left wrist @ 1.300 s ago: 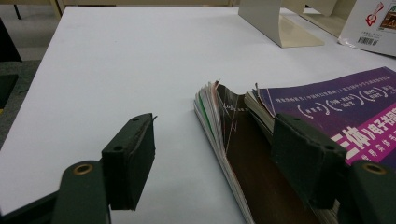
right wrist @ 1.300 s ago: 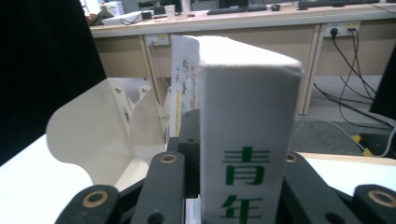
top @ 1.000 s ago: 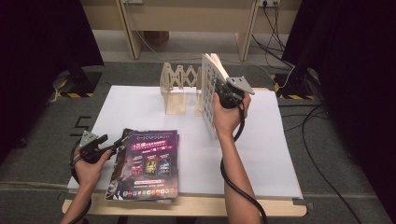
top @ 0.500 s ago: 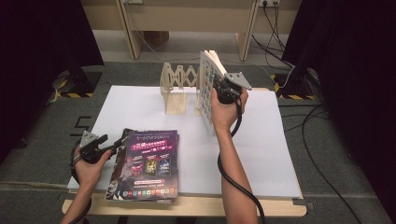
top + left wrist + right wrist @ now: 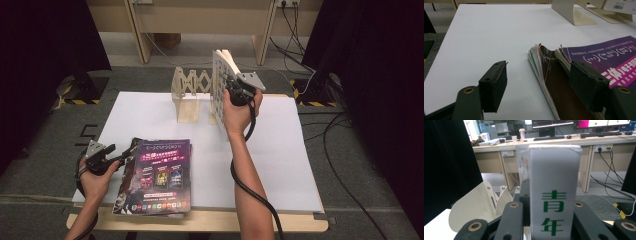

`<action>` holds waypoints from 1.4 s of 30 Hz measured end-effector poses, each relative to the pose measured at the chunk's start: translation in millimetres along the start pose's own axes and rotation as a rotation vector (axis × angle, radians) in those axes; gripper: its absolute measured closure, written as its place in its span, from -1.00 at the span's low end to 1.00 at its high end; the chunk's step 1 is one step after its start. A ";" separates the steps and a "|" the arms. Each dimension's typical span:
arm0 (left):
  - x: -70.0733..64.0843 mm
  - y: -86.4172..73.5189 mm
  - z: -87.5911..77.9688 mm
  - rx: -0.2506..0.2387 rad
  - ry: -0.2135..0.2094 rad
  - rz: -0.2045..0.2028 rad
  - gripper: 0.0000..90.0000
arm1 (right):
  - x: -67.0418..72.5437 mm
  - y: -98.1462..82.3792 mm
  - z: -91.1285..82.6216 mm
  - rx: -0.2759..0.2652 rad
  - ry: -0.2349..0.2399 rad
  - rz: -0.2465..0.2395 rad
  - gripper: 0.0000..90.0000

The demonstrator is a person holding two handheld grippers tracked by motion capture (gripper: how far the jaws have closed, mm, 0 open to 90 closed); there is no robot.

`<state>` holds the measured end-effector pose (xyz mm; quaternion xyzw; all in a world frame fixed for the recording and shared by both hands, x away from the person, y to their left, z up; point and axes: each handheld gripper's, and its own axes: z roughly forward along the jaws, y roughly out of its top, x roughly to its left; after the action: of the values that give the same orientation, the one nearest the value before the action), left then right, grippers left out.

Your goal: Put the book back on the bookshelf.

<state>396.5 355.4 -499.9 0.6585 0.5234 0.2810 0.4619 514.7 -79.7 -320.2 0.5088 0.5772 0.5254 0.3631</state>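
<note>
White book (image 5: 221, 80) upright at the table's far edge, clamped between the right gripper (image 5: 235, 92) jaws, long axis vertical, just right of the accordion book rack (image 5: 187, 92). Left gripper (image 5: 117, 155) jaws wide, astride the magazine stack (image 5: 157, 175) edge, gripping nothing.

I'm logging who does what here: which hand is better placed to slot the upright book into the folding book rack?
The right. Its tool is shut on the upright white book, right beside the book rack. The left tool sits open at the magazine stack near the table's front edge, far from the rack.
</note>
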 end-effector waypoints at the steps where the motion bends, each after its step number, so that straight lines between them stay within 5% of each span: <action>1: 0.1 0.0 -0.1 0.001 0.000 0.002 -0.33 | -0.4 0.3 1.3 -0.003 0.000 -0.005 0.66; 42: 0.3 -0.1 -0.4 -0.001 -0.001 0.001 -0.34 | -0.6 1.0 27.7 -0.017 -0.014 -0.010 0.66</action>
<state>396.2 355.9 -499.8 0.6589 0.5227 0.2811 0.4622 541.5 -73.8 -324.4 0.5065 0.5727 0.5249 0.3742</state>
